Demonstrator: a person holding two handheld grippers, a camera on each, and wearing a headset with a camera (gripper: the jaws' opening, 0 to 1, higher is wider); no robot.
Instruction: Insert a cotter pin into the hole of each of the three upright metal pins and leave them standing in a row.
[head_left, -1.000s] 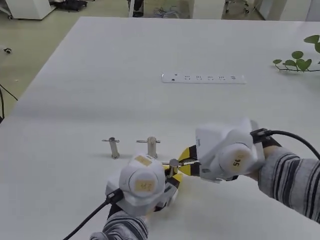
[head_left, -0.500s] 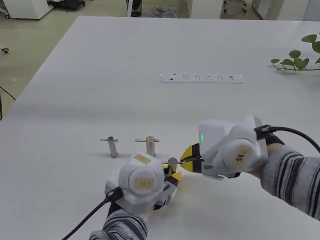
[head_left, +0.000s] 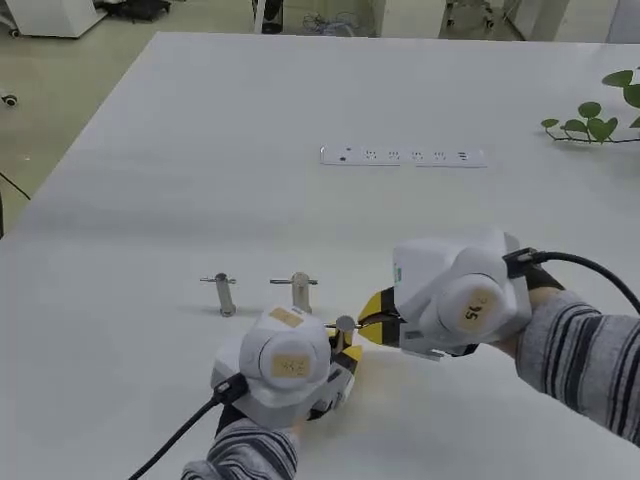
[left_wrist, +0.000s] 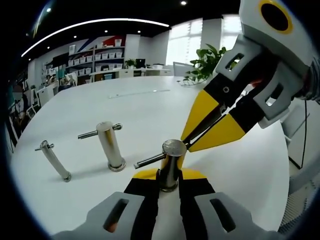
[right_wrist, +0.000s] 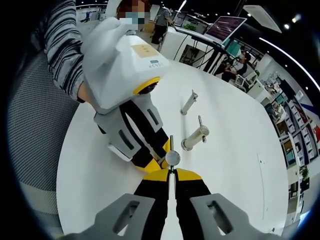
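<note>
Left gripper view: near metal pin (left_wrist: 171, 154) stands upright on white table (left_wrist: 125, 107), cotter pin (left_wrist: 149, 160) thru its hole. My left gripper (left_wrist: 169, 176) is clamped tight on its base; right gripper (left_wrist: 191, 143) pinches the cotter's end at the head. Middle metal pin (left_wrist: 110, 145) and far metal pin (left_wrist: 54, 161), both w/ cotters in, line up beside it.

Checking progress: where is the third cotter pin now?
In the left gripper view, the cotter pin sits through the nearest metal pin, pinched by the right gripper, right of the middle pin.
</note>
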